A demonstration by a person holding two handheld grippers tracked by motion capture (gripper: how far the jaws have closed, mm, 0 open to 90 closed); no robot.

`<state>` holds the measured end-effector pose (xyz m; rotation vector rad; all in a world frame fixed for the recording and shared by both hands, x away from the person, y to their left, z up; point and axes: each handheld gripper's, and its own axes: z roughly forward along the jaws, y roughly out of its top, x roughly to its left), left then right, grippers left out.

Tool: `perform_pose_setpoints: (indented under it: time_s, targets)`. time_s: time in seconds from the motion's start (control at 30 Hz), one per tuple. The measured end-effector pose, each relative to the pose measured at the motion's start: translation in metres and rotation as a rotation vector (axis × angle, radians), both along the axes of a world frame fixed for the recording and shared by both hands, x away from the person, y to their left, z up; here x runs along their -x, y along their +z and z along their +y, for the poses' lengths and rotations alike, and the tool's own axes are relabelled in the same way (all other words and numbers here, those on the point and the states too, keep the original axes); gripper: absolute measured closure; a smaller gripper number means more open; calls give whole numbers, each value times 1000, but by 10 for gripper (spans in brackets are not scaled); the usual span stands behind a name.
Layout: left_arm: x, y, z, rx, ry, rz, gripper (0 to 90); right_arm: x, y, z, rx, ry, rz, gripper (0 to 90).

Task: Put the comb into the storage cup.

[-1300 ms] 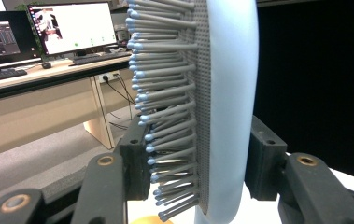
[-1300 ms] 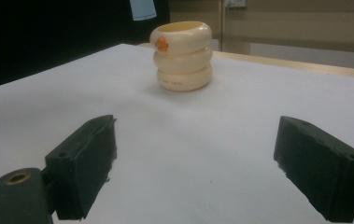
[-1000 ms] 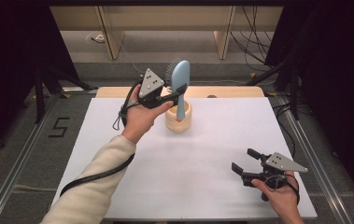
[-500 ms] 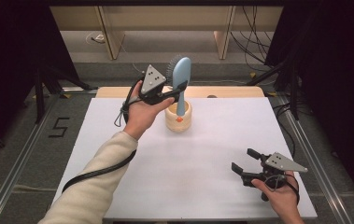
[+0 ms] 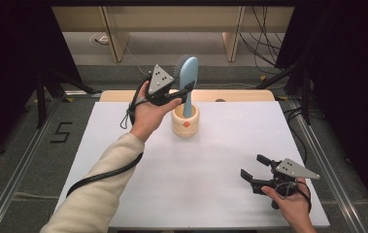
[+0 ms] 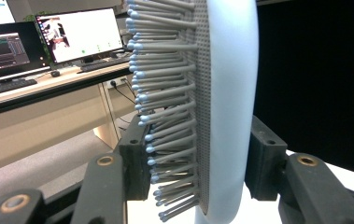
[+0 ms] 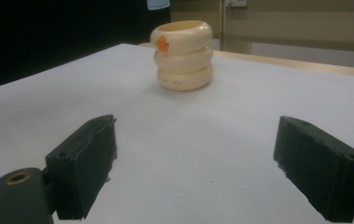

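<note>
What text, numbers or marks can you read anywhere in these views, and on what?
"5": black figure on the floor, left of the table.
Orange mark on the holder: a small picture, no letters readable.
Faint print on the holder's bottom ring: too blurred to read.
Monitors behind the brush: screen content too small to read.

Left tongs (image 5: 187, 88) clamped — right tongs (image 5: 255, 171) agape

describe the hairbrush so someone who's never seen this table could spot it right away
On the white table, look toward the far edge for the cream ribbed holder. The hairbrush stands upright in it, clamped by the left gripper. It is the only pale blue thing, with grey bristles.
</note>
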<state>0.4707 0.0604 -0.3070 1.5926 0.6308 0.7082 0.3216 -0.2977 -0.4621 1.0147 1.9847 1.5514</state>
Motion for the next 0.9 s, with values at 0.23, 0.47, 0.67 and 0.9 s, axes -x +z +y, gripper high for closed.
perform_pose_setpoints:
  time_s: [0.23,0.47,0.67,0.9]
  targets:
    - [-5,-1,0,-7,11,-8,509,0,0,0,2,-2,0,144]
    - [-10,-2,-1,-5,16,-6,508,0,0,0,0,-1,0,143]
    - [-13,-2,-1,-7,26,-3,506,0,0,0,0,1,2,144]
    - [-19,-3,-1,3,30,-1,506,0,0,0,-1,1,1,143]
